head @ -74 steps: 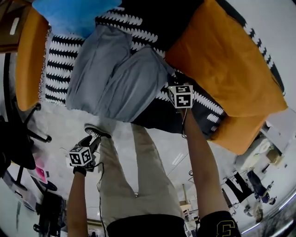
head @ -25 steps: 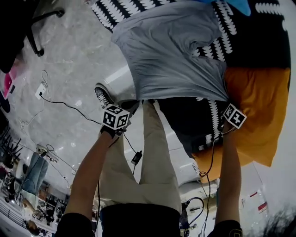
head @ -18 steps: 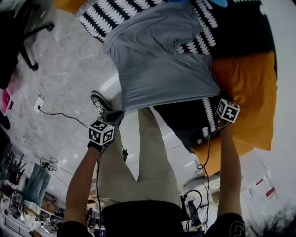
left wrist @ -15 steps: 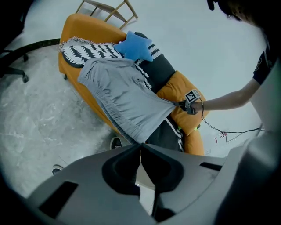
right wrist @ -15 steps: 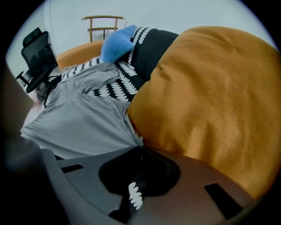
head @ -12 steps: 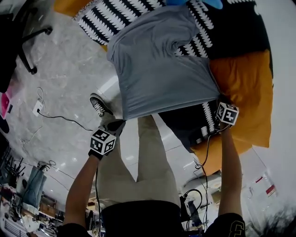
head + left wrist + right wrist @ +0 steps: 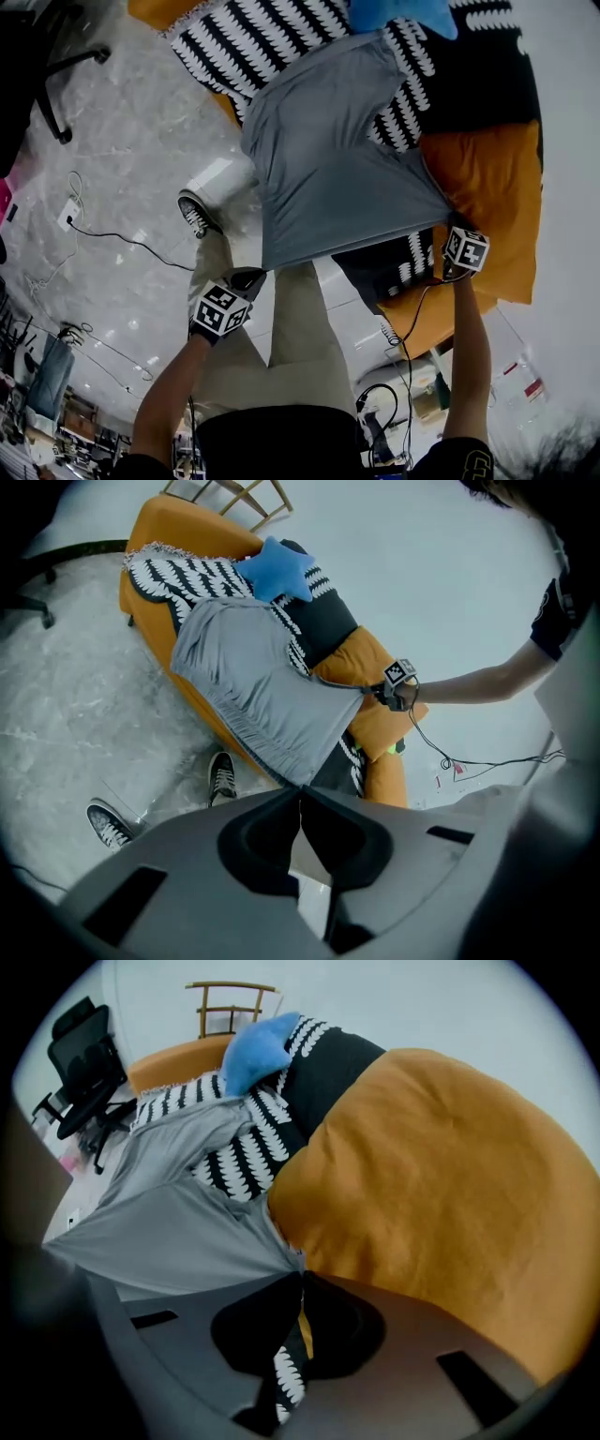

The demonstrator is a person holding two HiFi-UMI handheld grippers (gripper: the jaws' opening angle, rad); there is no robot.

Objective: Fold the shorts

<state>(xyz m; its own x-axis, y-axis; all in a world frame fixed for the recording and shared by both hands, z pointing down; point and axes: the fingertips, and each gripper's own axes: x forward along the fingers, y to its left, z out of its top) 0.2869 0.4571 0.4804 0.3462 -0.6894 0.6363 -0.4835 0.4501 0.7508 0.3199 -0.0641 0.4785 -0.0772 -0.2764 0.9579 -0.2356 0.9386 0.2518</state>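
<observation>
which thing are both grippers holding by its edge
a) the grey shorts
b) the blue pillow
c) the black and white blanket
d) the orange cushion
a: the grey shorts taper to a pinched corner at the closed jaws of the left gripper and again at those of the right gripper, with the cloth stretched between the two.

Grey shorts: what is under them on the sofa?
A black-and-white patterned blanket shows around the grey shorts, spread over the orange sofa. Whether anything else lies beneath the shorts cannot be seen: their fabric covers that part.
</observation>
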